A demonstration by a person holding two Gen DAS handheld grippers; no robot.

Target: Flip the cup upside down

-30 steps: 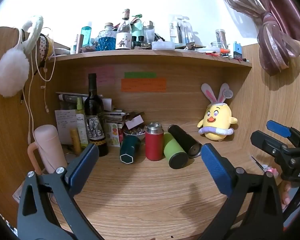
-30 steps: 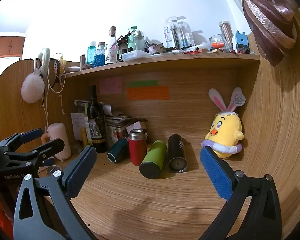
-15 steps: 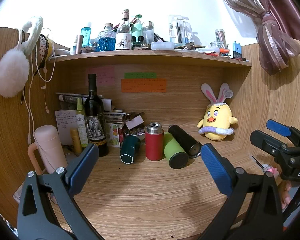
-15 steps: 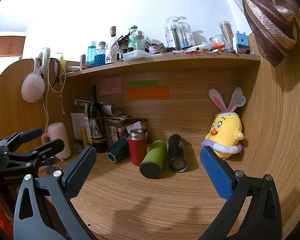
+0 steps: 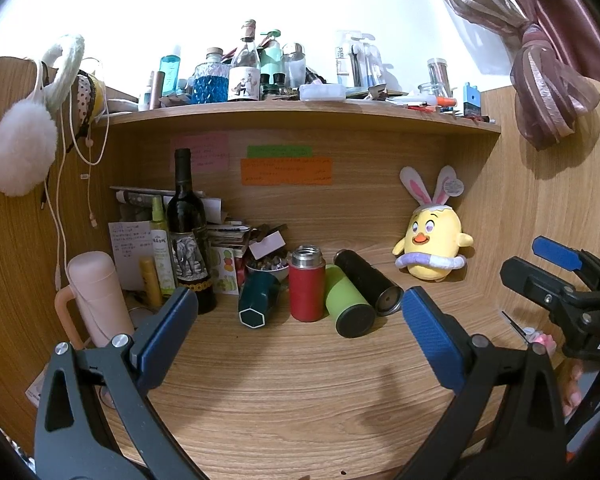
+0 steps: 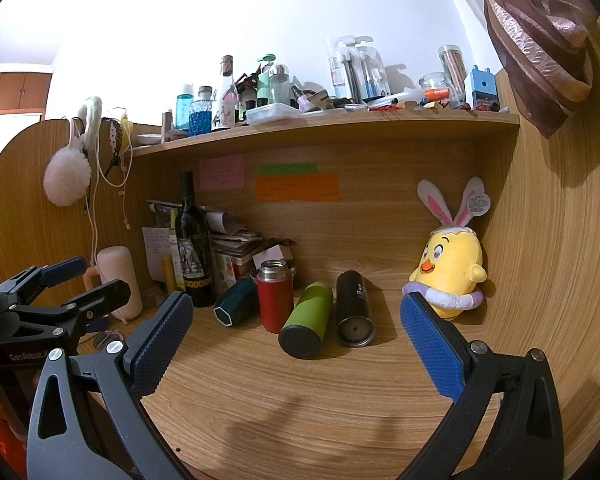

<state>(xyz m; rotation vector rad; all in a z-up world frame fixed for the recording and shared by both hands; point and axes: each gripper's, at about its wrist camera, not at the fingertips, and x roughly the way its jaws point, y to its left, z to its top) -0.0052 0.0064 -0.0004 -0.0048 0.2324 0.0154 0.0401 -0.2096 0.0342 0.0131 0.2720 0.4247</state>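
Four cups (image 5: pixel 307 289) on the desk (image 5: pixel 284 392) — one red, upright.

The wooden counter (image 5: pixel 300 400) carries a red cup (image 5: pixel 306 284) standing upright, with a teal cup (image 5: pixel 258 300), a green cup (image 5: pixel 346 306) and a black cup (image 5: pixel 368 282) lying on their sides beside it. A wine bottle (image 5: pixel 188 232) and plush chick (image 5: pixel 432 240) stand farther back.

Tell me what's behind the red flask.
Behind the red flask sits a small bowl of small mixed bits, with a white card propped over it and stacked papers further back. The flask hides the bowl's right edge, and its contents are too small to identify.
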